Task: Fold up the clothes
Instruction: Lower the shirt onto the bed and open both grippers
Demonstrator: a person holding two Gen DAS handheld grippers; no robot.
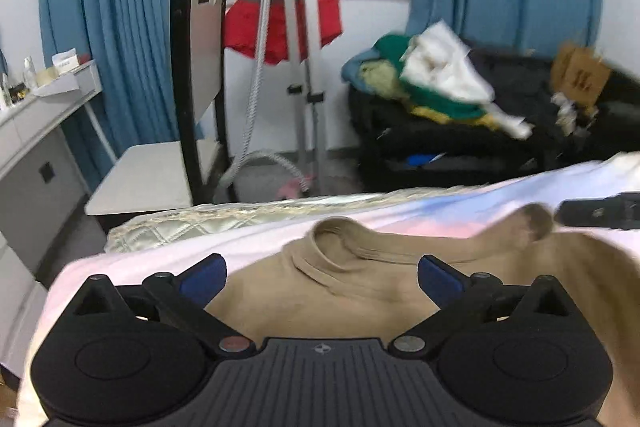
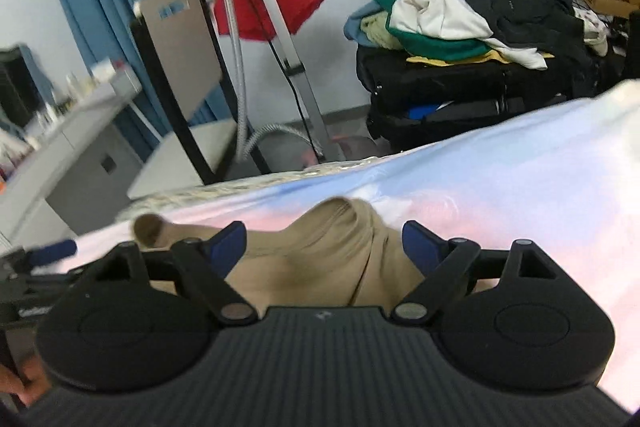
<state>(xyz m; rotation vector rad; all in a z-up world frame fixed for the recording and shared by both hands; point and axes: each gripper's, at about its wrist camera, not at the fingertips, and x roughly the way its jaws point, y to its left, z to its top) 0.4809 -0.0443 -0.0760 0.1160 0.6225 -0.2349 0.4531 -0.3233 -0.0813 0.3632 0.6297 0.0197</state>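
Observation:
A tan turtleneck top [image 1: 360, 287] lies rumpled on a bed with a pink and blue sheet [image 1: 460, 211]. My left gripper [image 1: 322, 277] is open just above the top, its blue fingers apart on either side of the collar. My right gripper [image 2: 322, 247] is open too, hovering over a bunched part of the same top [image 2: 320, 259]. A sleeve end [image 2: 150, 227] lies to its left. The right gripper's tip shows at the right edge of the left wrist view [image 1: 600, 213]. The left gripper's blue finger shows at the left edge of the right wrist view [image 2: 52, 251].
A pile of clothes [image 2: 452, 15] lies on black luggage [image 2: 440, 95] beyond the bed. A garment steamer stand [image 1: 296, 67] with a red cloth [image 1: 280, 23], a chair [image 1: 160, 163] and a grey desk [image 1: 36, 131] stand to the left. Blue curtains [image 1: 100, 7] hang behind.

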